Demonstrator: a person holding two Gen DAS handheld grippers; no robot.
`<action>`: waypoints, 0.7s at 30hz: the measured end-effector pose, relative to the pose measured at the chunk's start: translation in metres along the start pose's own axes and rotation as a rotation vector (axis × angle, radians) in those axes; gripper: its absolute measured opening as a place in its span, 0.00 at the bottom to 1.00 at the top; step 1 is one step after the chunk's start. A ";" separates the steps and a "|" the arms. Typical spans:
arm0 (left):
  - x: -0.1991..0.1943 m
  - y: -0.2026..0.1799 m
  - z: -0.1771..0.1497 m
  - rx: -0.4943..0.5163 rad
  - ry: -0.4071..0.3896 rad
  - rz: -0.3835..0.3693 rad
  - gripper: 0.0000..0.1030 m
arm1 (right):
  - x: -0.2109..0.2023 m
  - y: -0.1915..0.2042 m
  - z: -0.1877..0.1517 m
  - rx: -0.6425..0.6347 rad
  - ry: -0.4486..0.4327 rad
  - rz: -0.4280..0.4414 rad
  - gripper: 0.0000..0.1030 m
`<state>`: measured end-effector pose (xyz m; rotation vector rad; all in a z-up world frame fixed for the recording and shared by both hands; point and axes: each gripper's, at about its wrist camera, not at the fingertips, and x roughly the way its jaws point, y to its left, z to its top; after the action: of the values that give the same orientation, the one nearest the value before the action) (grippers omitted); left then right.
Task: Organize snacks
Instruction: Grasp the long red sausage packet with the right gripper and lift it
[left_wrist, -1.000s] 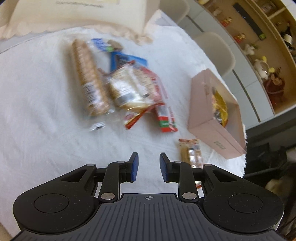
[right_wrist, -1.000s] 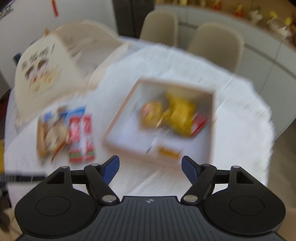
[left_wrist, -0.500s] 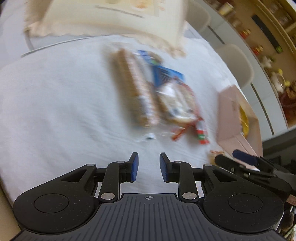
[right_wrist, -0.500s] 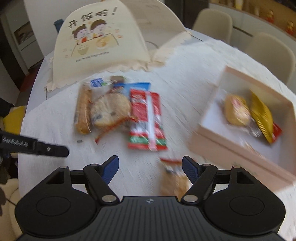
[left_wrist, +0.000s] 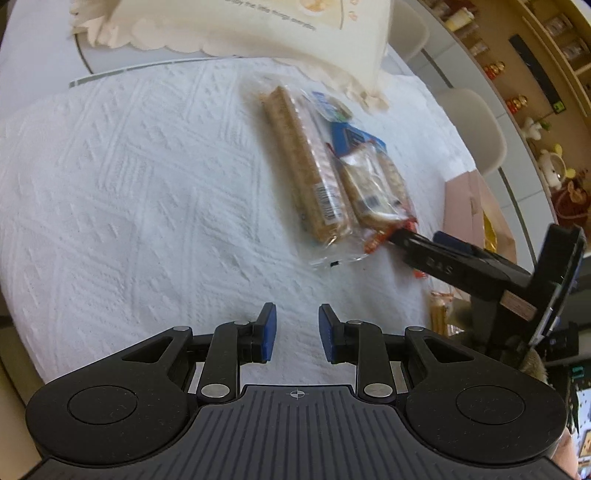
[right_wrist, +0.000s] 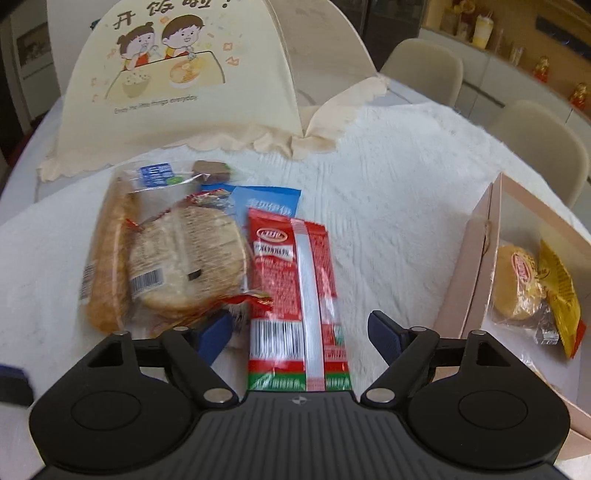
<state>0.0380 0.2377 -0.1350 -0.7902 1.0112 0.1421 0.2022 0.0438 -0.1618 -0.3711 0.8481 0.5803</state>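
Red snack packet (right_wrist: 295, 295): your right gripper (right_wrist: 299, 332) straddles it, jaws opening, for boxing | pink box (right_wrist: 461, 280): part-filled | left gripper (left_wrist: 297, 332): narrowly apart, empty.

Red snack packet (right_wrist: 295, 295) lies flat beside pink box (right_wrist: 465, 266).
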 end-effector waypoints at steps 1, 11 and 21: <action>-0.001 0.000 0.001 0.003 -0.001 0.000 0.28 | 0.000 -0.001 0.001 0.021 0.003 0.015 0.78; 0.013 -0.019 0.010 0.011 0.004 -0.010 0.28 | -0.042 0.001 -0.037 0.113 0.049 0.174 0.39; 0.044 -0.084 0.005 0.093 0.017 -0.014 0.28 | -0.109 -0.001 -0.097 0.083 -0.001 0.166 0.69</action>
<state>0.1032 0.1700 -0.1250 -0.7147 1.0214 0.0762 0.0881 -0.0442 -0.1353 -0.2257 0.9049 0.6966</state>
